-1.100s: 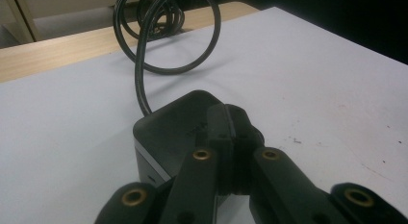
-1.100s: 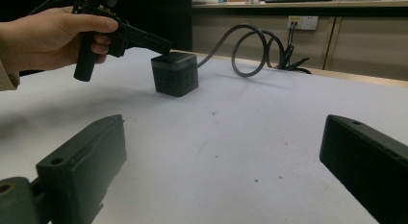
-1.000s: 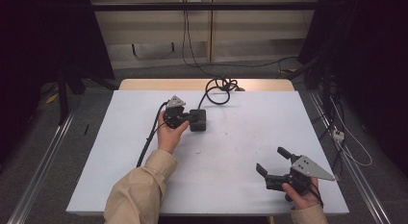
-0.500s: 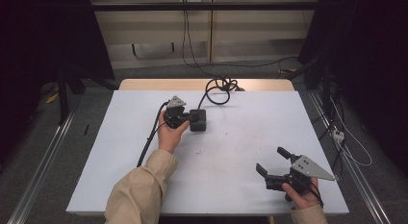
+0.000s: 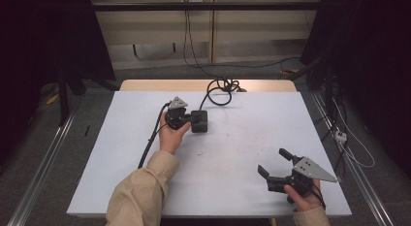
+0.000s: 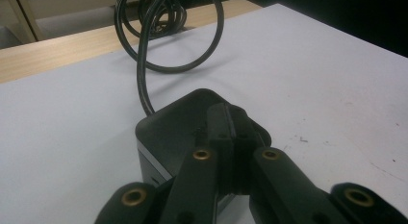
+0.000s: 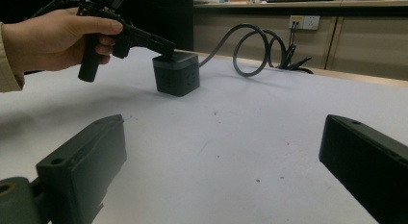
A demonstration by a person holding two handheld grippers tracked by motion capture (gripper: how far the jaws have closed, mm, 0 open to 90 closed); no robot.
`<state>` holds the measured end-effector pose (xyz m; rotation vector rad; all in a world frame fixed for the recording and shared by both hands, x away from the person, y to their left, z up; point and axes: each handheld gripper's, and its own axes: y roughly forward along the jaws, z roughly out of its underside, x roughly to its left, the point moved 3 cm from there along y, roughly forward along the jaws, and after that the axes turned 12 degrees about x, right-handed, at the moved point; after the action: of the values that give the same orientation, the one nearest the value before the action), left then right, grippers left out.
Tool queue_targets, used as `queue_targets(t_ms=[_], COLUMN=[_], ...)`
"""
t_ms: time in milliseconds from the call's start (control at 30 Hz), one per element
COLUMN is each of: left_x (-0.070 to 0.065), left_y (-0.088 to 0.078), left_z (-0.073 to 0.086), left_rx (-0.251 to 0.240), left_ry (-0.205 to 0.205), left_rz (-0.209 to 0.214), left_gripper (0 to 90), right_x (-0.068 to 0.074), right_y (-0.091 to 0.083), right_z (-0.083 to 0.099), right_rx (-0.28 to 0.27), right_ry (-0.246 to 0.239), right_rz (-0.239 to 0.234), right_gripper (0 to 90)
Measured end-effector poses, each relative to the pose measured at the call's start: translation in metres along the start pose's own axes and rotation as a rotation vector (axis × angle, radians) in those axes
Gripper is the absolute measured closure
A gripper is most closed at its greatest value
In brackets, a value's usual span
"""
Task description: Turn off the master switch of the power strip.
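Note:
A black cube-shaped socket box (image 5: 199, 121) stands on the white tabletop (image 5: 242, 134), left of the middle. Its thick black cable (image 5: 220, 88) coils away toward the far edge. My left gripper (image 5: 190, 120) is shut, with nothing between the jaws, and its tips lie on the cube's top face. The left gripper view shows these closed tips (image 6: 231, 123) over the cube (image 6: 163, 132). My right gripper (image 5: 273, 161) sits open near the front right corner, far from the cube. In the right gripper view, its wide-apart jaws (image 7: 223, 137) frame the cube (image 7: 177, 75) and the left gripper (image 7: 166, 47) in the distance.
The coiled cable (image 6: 163, 41) lies at the back on a wooden strip (image 5: 160, 85) past the white surface. Metal rails (image 5: 43, 163) run along the floor on both sides. A wall socket (image 7: 307, 22) sits on the far wall.

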<state>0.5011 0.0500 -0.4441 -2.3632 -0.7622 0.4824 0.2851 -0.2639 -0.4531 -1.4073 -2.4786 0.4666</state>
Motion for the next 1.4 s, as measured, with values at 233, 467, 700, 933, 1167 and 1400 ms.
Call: queue_targets(t_ms=[233, 467, 700, 933, 1167, 1400], left_x=[-0.0003, -0.0005, 0.0, -0.0008, -0.0028, -0.0035], left_y=[-0.0001, 0.0001, 0.0001, 0.0, 0.0, -0.0002], left_z=[0.0, 0.0001, 0.0002, -0.0003, -0.0013, -0.002], left_rx=[0.003, 0.002, -0.001, 0.005, 0.015, 0.023], left_ry=[0.012, 0.012, 0.006, 0.024, 0.029, 0.043], left_rz=[-0.006, -0.01, -0.013, -0.025, -0.035, -0.049], left_gripper=[90.0, 90.0, 90.0, 90.0, 90.0, 90.0], right_x=[0.0007, 0.0013, 0.0016, 0.0016, 0.002, 0.0022], right_y=[0.0002, 0.0004, 0.0004, 0.0004, 0.0009, 0.0006], right_z=[0.0001, 0.0002, -0.0001, 0.0, 0.0, -0.0004], right_rx=[0.001, 0.002, 0.0, 0.0, 0.001, -0.002], right_ry=[0.0, -0.003, -0.003, -0.003, 0.0, -0.002], right_rz=[-0.002, -0.002, -0.004, -0.004, -0.004, -0.004], right_gripper=[2.1, 2.1, 2.1, 2.1, 2.1, 2.1])
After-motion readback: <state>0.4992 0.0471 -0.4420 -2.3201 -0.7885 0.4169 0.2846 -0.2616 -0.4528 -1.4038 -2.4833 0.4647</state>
